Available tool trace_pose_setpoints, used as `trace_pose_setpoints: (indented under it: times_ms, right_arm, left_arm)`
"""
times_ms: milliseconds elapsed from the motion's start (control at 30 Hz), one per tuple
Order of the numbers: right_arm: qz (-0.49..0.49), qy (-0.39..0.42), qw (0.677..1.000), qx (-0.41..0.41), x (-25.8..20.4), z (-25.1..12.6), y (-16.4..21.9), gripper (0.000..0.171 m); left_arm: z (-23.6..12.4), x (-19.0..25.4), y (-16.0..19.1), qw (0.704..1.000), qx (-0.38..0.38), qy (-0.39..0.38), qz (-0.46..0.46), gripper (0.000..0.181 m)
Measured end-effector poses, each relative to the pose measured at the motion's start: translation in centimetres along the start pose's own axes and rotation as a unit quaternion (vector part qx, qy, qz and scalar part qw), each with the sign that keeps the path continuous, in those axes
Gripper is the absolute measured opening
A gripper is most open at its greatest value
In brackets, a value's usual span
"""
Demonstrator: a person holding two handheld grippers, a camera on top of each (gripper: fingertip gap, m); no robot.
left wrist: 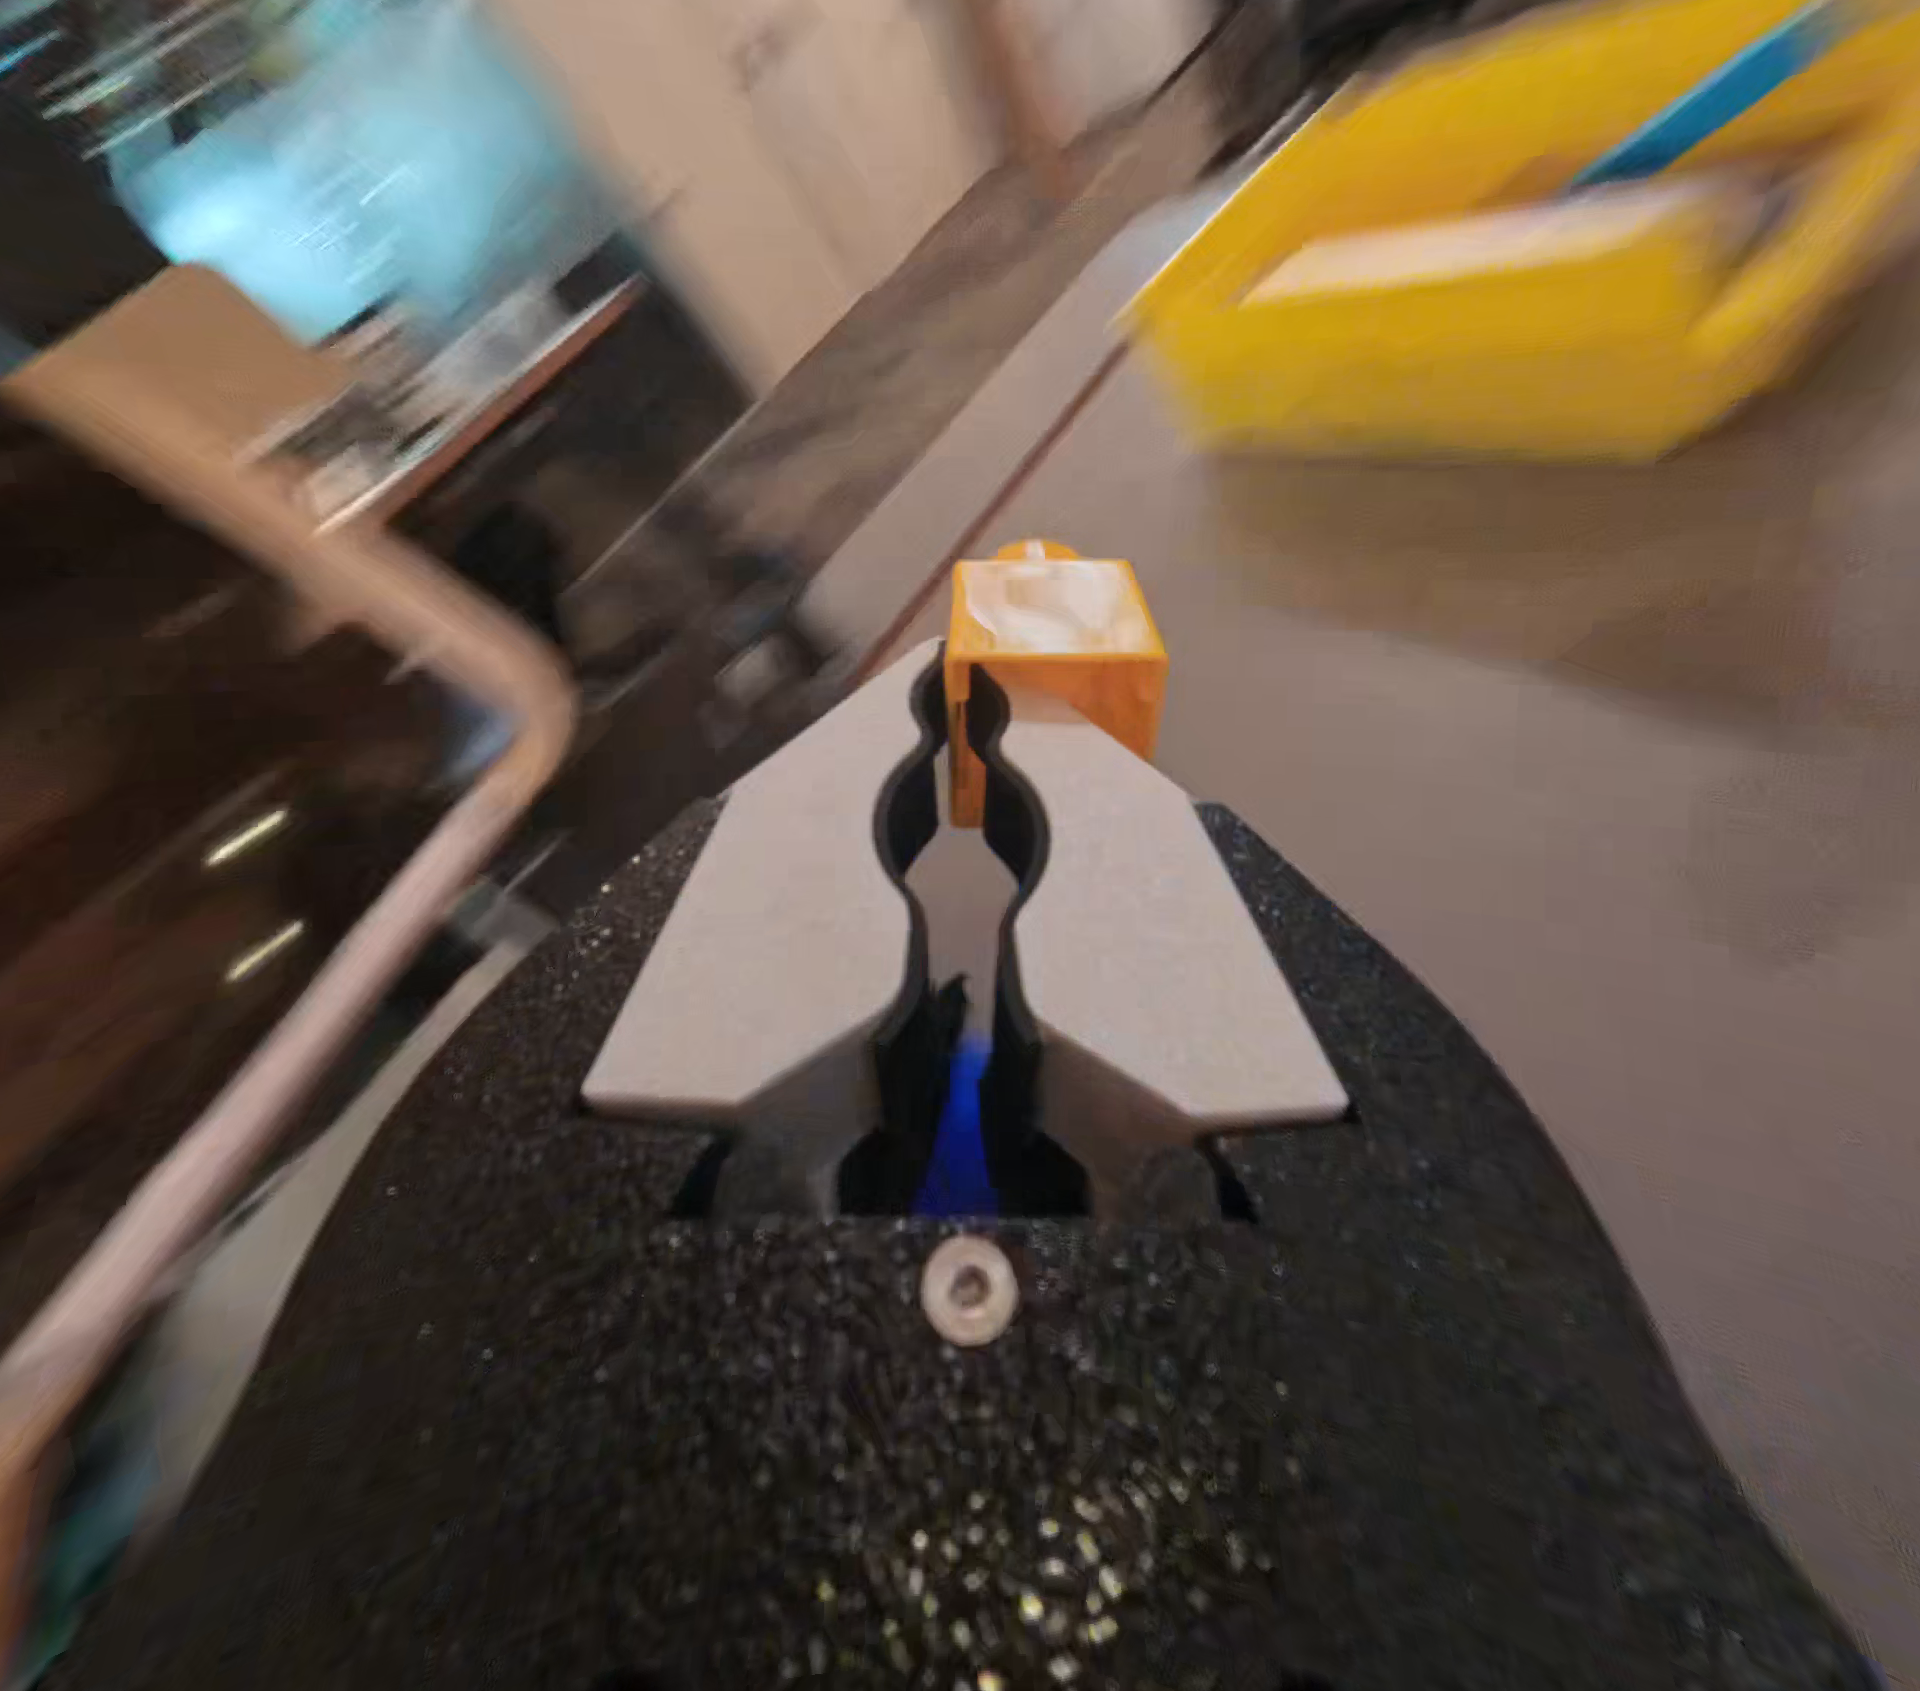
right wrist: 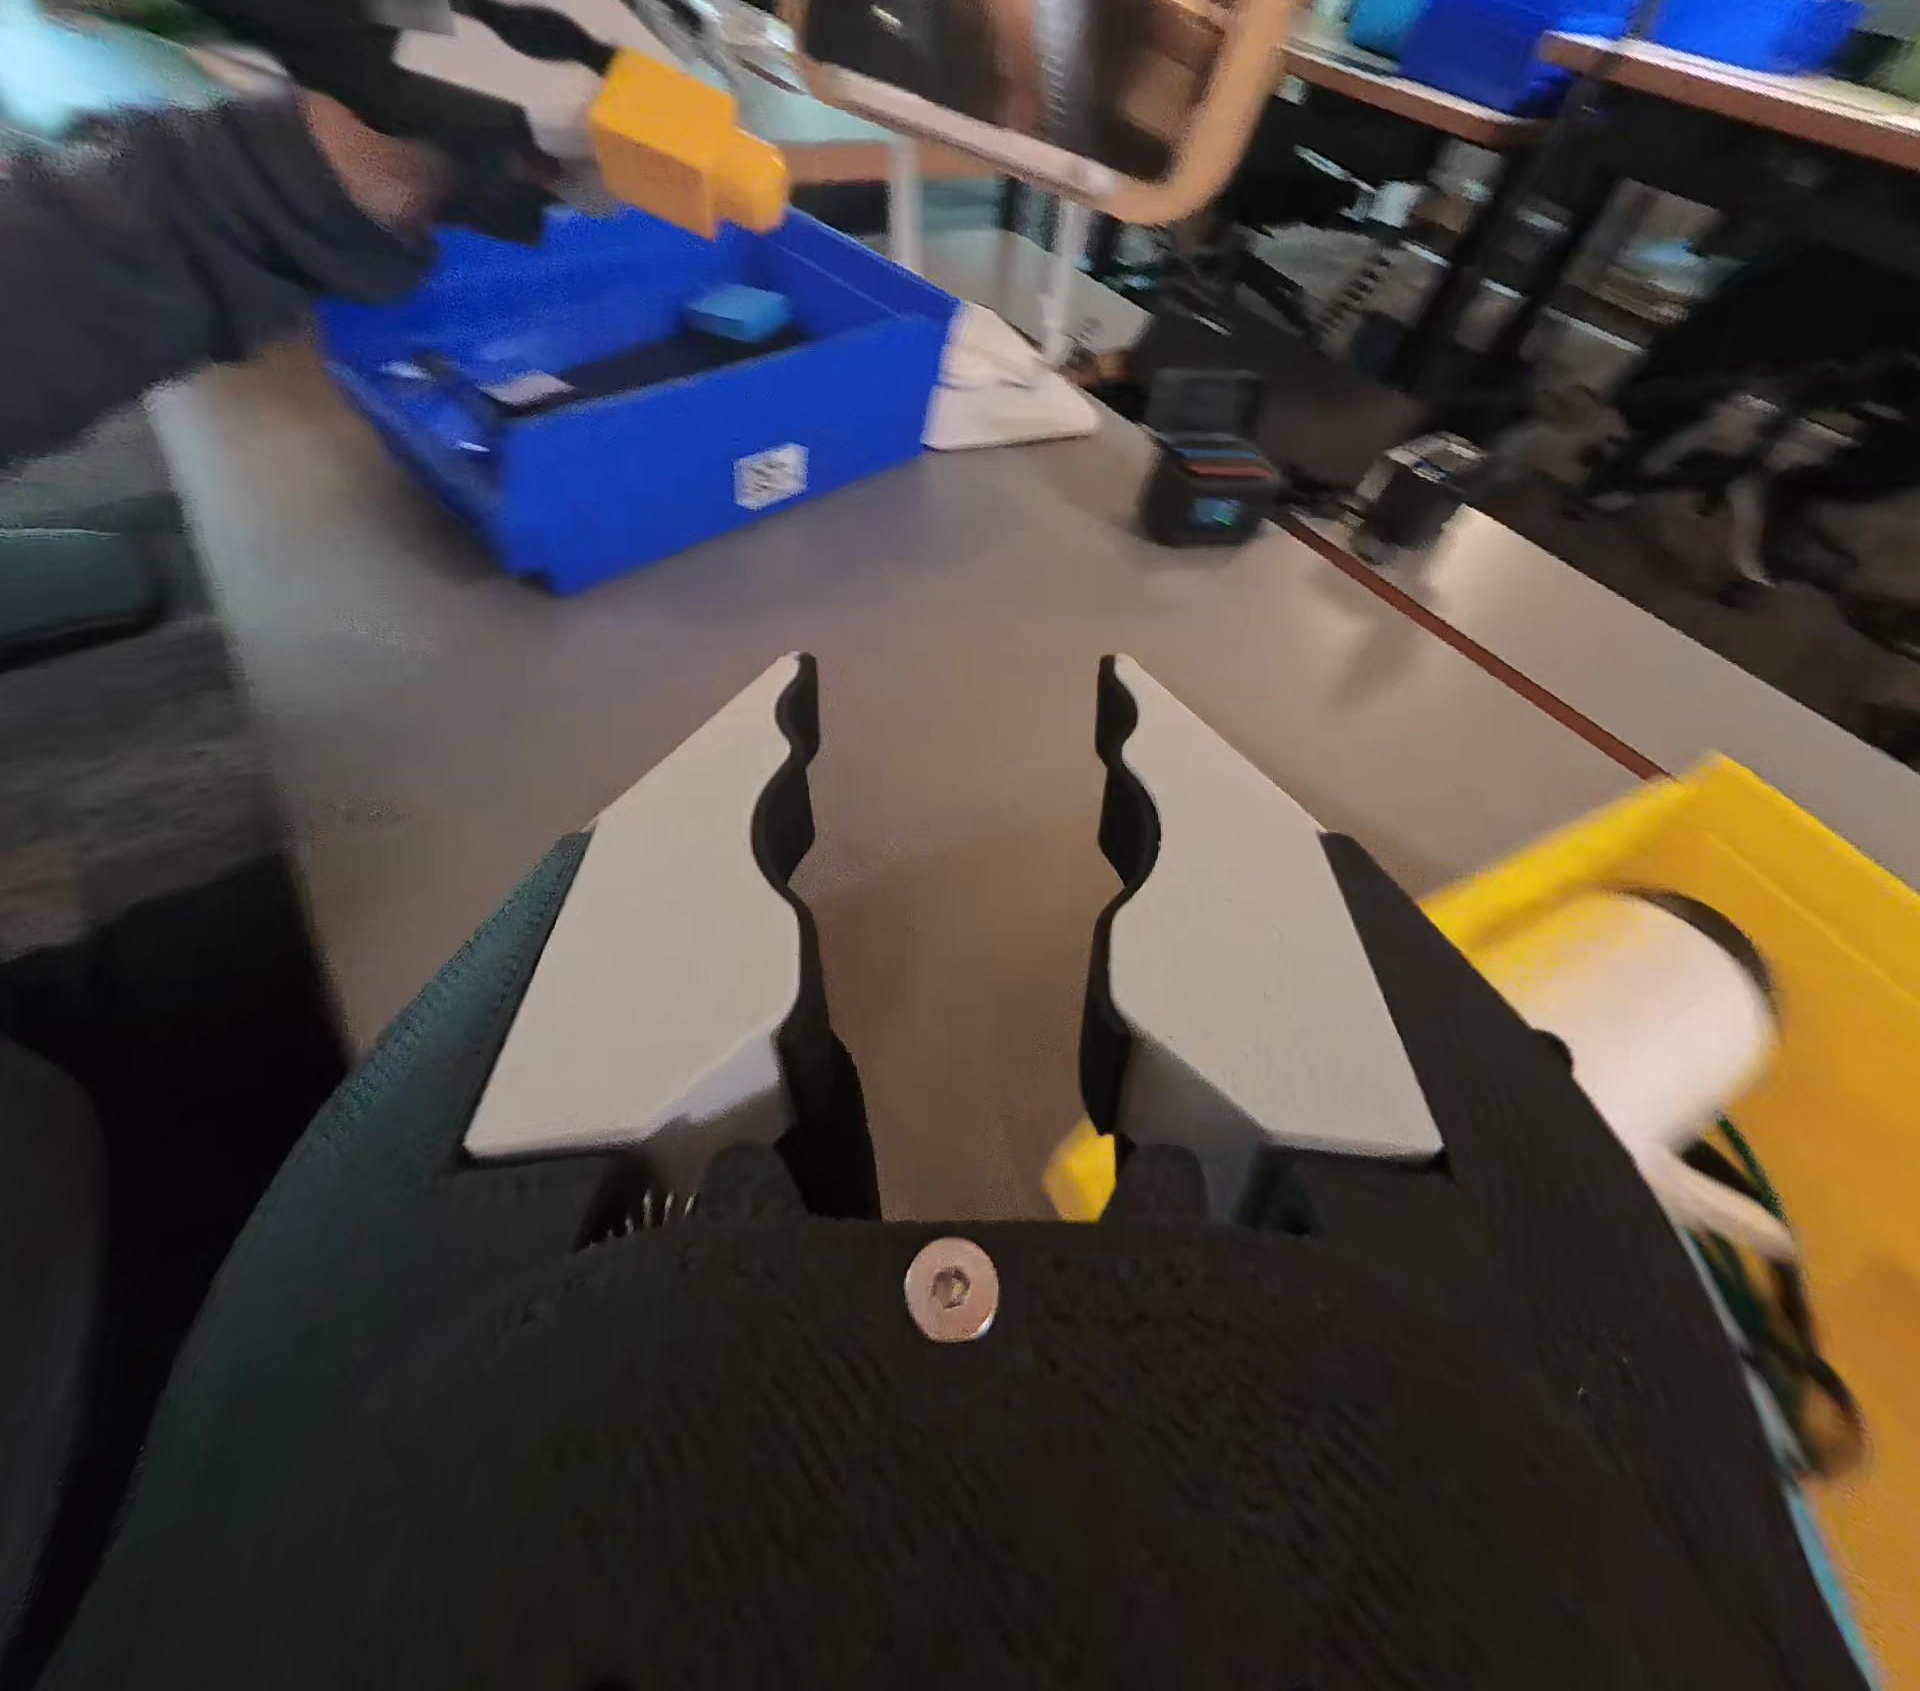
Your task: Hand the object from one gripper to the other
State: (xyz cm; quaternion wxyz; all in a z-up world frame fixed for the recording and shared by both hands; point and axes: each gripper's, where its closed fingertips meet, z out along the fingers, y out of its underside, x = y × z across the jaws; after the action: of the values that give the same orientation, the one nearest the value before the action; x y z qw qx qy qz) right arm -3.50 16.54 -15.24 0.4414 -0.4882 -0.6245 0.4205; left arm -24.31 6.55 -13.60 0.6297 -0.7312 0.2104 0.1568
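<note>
Two grippers (left wrist: pixel 961 706) (right wrist: pixel 956 675), one orange block (left wrist: pixel 1055 654), one yellow bin (left wrist: pixel 1455 353), perhaps three blue bins (right wrist: pixel 665 436).

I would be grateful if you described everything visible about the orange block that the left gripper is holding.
The orange block is a boxy piece, plastic by its look, with a smaller step jutting from its far end, clearest in the right wrist view. One face bears a pale, glossy patch. The left gripper is shut on its near edge, and most of the block sticks out past the fingertips. It is held in the air above the blue bin; nothing else touches it.

Orange block (left wrist: pixel 1055 665) pinched in left hand-held gripper (left wrist: pixel 961 685), off the table.
</note>
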Motion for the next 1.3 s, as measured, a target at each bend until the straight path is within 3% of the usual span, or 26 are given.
trace_pose_setpoints:
  times_ms: [133,233,333,500,600,767,833,900,1000,1133,1300]
  right_arm:
    - [0.074,-0.155,0.983,0.066,-5.2,1.0,-1.8,0.051]
    - [0.111,-0.216,0.968,0.061,-7.5,2.2,-1.5,0.052]
    - [0.084,-0.23,0.969,0.029,-9.1,3.2,-0.4,0.057]
    - [0.116,-0.268,0.956,0.034,-10.5,2.8,-1.2,0.057]
    - [0.114,-0.279,0.954,0.01,-11.2,3.0,-0.6,0.046]
    - [0.072,-0.256,0.964,-0.015,-10.9,3.3,0.5,0.044]
    - [0.038,-0.241,0.97,-0.008,-10.5,3.2,0.6,0.044]
    - [-0.016,-0.23,0.973,0.013,-10.4,2.8,0.4,0.044]
    - [-0.104,-0.216,0.969,0.058,-10.7,2.1,-0.5,0.044]
    - [-0.232,-0.187,0.948,0.108,-11.4,1.2,-1.1,0.044]
    - [-0.289,-0.171,0.932,0.137,-11.6,0.7,-1.6,0.044]
  left_arm:
    - [-0.8,8.8,-6.7,0.974,0.154,0.162,-0.042,0.0]
    - [-0.4,13.2,-9.0,0.945,0.218,0.231,-0.077,0.0]
    - [1.4,15.7,-8.9,0.937,0.232,0.247,-0.09,0.0]
    - [2.9,18.3,-7.9,0.935,0.254,0.244,-0.036,0.0]
    - [2.6,18.5,-8.2,0.927,0.288,0.239,-0.034,0.0]
    - [3.0,19.0,-7.2,0.928,0.253,0.262,-0.072,0.001]
    - [3.3,19.1,-6.6,0.923,0.221,0.292,-0.12,0.025]
    - [3.1,18.8,-6.3,0.897,0.201,0.336,-0.203,0.046]
    - [2.5,19.0,-6.3,0.837,0.188,0.412,-0.308,0.06]
    - [2.0,20.0,-6.7,0.767,0.172,0.485,-0.382,0.067]
    - [1.6,20.4,-6.8,0.722,0.164,0.524,-0.422,0.072]
